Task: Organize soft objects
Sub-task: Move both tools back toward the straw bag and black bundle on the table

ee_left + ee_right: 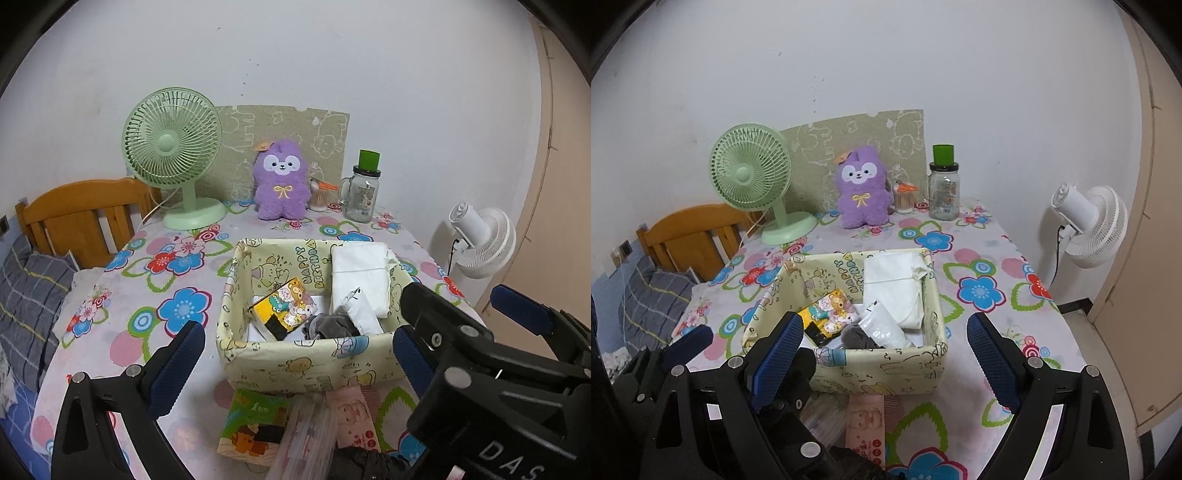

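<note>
A pale yellow cartoon-print fabric box (295,360) (886,363) stands on the flowered table. It holds folded white cloth (360,273) (892,284), a grey soft item (328,326) (855,338), a white packet (882,328) and a yellow cartoon pack (284,308) (827,312). A purple plush toy (281,179) (863,188) sits upright at the table's back. My left gripper (295,362) is open and empty, just in front of the box. My right gripper (886,358) is open and empty, beside the left one. A green tissue pack (255,424) and a pink pack (356,417) (866,424) lie in front of the box.
A green desk fan (173,155) (753,181) stands back left. A glass jar with a green lid (364,192) (943,188) and a cotton swab pot (319,195) stand back right. A white fan (484,240) (1093,225) is off the table's right edge. A bed headboard (81,214) is left.
</note>
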Motion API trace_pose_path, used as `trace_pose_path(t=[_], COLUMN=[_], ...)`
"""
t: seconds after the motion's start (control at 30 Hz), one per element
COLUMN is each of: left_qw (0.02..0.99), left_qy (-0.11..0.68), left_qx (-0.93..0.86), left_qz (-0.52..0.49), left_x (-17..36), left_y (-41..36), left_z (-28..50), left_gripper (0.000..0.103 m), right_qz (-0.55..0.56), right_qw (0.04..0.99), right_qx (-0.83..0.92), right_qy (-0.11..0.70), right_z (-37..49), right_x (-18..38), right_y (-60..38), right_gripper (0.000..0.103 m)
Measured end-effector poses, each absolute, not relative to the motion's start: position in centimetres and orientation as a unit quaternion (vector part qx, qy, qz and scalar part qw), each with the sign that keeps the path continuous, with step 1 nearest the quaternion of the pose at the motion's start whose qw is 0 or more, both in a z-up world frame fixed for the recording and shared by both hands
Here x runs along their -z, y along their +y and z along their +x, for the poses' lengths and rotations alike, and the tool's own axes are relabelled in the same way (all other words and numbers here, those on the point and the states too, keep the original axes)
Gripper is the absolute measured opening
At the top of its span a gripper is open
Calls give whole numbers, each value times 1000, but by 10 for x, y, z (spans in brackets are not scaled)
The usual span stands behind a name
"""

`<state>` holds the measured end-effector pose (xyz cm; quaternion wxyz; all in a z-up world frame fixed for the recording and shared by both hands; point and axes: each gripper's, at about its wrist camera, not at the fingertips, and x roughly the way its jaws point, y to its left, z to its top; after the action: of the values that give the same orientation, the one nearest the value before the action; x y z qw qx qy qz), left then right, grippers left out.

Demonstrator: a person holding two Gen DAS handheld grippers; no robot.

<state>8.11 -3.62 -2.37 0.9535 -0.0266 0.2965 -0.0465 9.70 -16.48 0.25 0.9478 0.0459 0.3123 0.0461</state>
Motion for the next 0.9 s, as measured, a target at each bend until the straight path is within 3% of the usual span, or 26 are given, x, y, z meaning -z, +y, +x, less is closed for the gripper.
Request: trace_pose_path(t=[0.7,0.9], left_qw=[956,955], left_qy=[291,295], left_qx=[36,36], left_qz=[-23,-14], left_x=[33,40], left_y=[-26,-27], left_z=[46,38], left_gripper=[101,95], right_qz=[32,42], right_qw=[949,946], right_qx=[-61,-62], right_qy=[307,315], right_z=[62,54], right_x=[4,14], right_y=[-143,-142], right_gripper=[92,92])
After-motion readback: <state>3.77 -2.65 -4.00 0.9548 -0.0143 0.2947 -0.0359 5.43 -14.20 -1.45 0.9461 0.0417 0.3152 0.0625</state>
